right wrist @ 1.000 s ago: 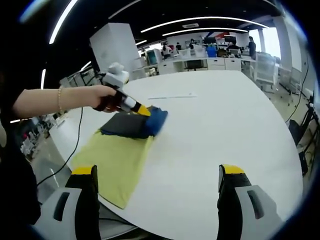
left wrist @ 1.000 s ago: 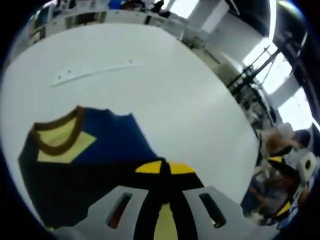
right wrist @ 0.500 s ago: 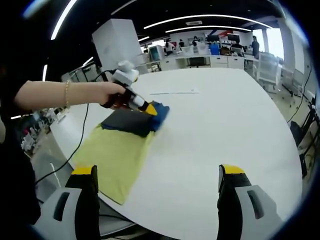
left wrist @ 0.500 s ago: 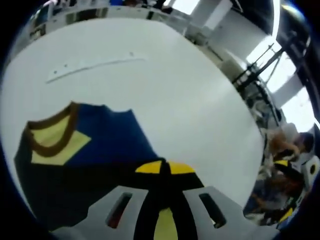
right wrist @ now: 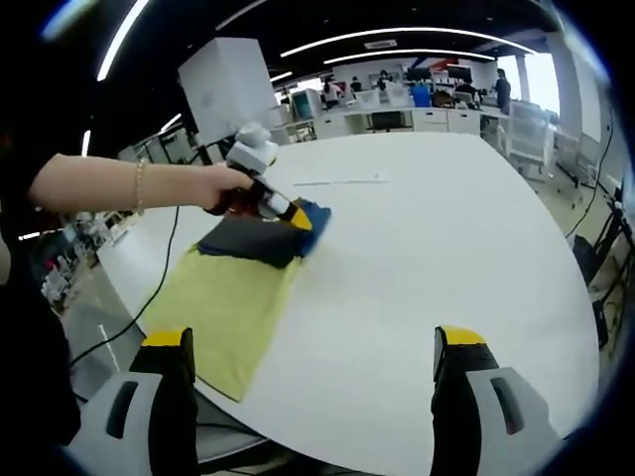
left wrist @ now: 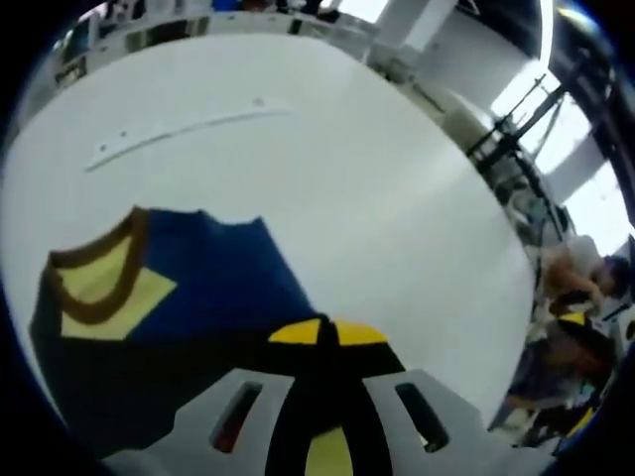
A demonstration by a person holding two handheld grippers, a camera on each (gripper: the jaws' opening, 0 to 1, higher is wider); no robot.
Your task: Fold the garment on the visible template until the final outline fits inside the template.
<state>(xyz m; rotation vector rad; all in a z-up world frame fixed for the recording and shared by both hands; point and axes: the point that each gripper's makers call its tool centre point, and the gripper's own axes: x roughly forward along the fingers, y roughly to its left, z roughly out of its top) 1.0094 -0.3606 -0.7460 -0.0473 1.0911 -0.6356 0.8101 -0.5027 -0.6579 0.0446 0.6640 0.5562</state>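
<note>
While left gripper [right wrist: 298,219] pinches garment [right wrist: 263,241], right gripper [right wrist: 313,347] wide open, w/ nothing held

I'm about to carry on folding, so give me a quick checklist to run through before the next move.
1. Left tool closed at the garment's edge: ok, its jaws meet; whether it pinches cloth, cannot tell.
2. Right tool free: ok, jaws apart, holding nothing.
3. Navy garment on the yellow template: not ok, its far edge overhangs onto the white table.
4. Garment and template visible: ok.
5. Fold lies flat: cannot tell.
</note>
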